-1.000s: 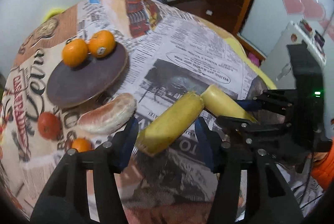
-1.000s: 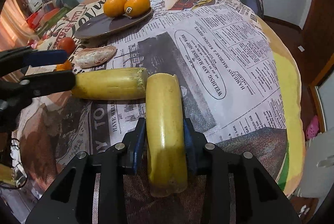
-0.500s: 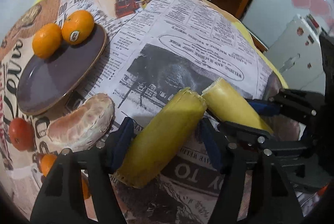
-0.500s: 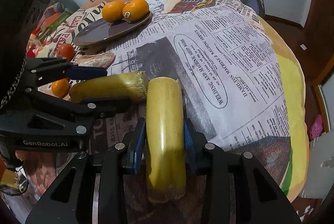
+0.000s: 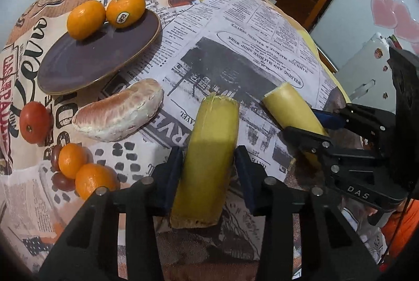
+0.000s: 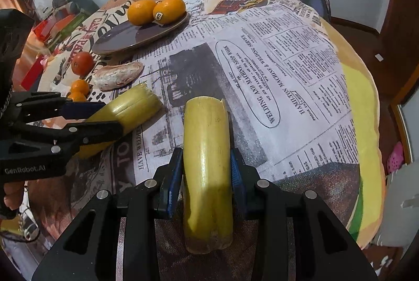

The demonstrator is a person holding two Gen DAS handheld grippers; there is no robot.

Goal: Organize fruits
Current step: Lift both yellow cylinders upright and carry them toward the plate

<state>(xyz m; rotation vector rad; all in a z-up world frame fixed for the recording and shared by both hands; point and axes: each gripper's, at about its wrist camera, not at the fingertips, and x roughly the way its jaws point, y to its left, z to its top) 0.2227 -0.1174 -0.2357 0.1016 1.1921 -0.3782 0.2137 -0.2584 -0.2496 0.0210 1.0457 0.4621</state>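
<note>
left wrist: left gripper [image 5: 208, 165] jaws just closed in, pinching a yellow fruit piece [image 5: 209, 150] on the newsprint cloth [image 5: 248, 50]; plate [image 5: 99, 55] with two tangerines [image 5: 104, 12] at 10 o'clock | right wrist: right gripper [image 6: 207, 176] pinching second yellow piece [image 6: 207, 165]; left one's piece at 9 o'clock

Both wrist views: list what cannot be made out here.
- Right wrist view: two small oranges half hidden behind the left gripper.
- Left wrist view: dark round fruits mostly covered by those oranges; kind unclear.
- Both views: sticker print on the plate's orange too small to read.
</note>
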